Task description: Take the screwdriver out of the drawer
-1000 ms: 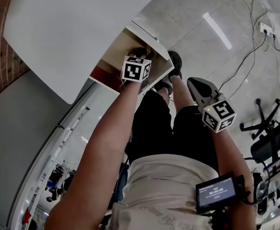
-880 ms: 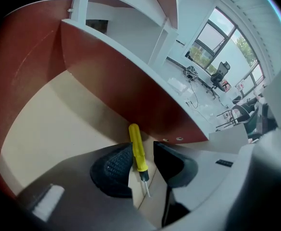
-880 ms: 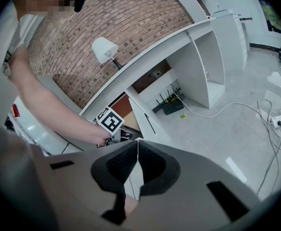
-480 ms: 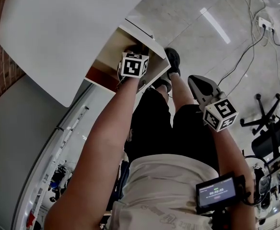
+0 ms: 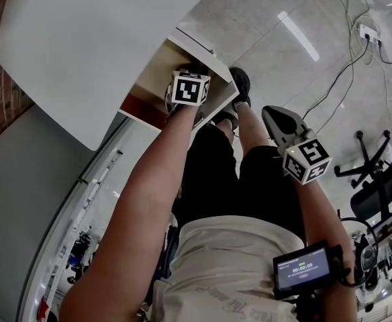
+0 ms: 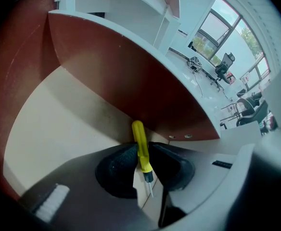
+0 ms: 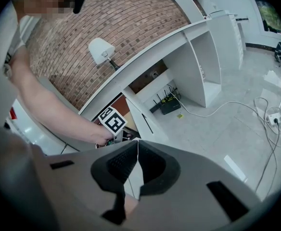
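A yellow-handled screwdriver [image 6: 140, 143] stands tilted against the reddish-brown side wall of the open drawer [image 6: 58, 124], its metal tip toward the camera. My left gripper [image 6: 141, 153] reaches down into the drawer. Its jaws are closing, the handle is between them and both pads touch it. In the head view only its marker cube [image 5: 189, 89] shows over the drawer [image 5: 149, 79]; the jaws are hidden under it. My right gripper [image 5: 274, 118] hangs to the right over the person's legs, shut with nothing in it [image 7: 137, 146].
The white tabletop [image 5: 95, 39] overhangs the drawer at the upper left. The person's shoes [image 5: 243, 86] stand right below the drawer front. Cables and a power strip [image 5: 370, 37] lie on the tiled floor; an office chair [image 5: 374, 180] stands at the right.
The left gripper's cube has barely shifted over the drawer. The right gripper has kept its place.
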Tool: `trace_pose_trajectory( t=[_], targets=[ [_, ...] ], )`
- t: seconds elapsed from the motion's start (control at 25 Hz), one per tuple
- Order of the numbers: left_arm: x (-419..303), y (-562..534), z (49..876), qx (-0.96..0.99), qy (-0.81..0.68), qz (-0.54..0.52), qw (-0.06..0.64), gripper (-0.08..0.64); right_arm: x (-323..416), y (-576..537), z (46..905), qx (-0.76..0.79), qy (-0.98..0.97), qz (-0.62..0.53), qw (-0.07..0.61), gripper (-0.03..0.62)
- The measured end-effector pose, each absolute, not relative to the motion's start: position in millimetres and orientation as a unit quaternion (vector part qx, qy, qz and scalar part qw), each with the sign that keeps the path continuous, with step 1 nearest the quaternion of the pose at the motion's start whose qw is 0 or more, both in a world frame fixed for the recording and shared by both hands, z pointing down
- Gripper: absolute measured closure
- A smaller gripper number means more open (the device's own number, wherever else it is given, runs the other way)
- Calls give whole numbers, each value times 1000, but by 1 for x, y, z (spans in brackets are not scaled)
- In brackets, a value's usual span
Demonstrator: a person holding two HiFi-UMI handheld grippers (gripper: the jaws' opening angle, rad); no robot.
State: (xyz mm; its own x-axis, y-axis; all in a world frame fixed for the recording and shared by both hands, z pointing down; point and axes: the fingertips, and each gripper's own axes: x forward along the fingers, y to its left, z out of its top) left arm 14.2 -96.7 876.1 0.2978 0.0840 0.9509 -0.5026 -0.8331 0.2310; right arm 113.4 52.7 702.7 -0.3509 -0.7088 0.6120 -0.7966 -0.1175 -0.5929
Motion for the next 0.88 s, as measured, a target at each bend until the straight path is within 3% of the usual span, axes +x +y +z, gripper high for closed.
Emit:
trace_pose_trajectory(
  t=[0.88],
  targets=[
    [-19, -91, 823, 785, -181, 517, 289, 502, 90, 26, 690, 522, -708, 472, 62, 586]
  ],
)
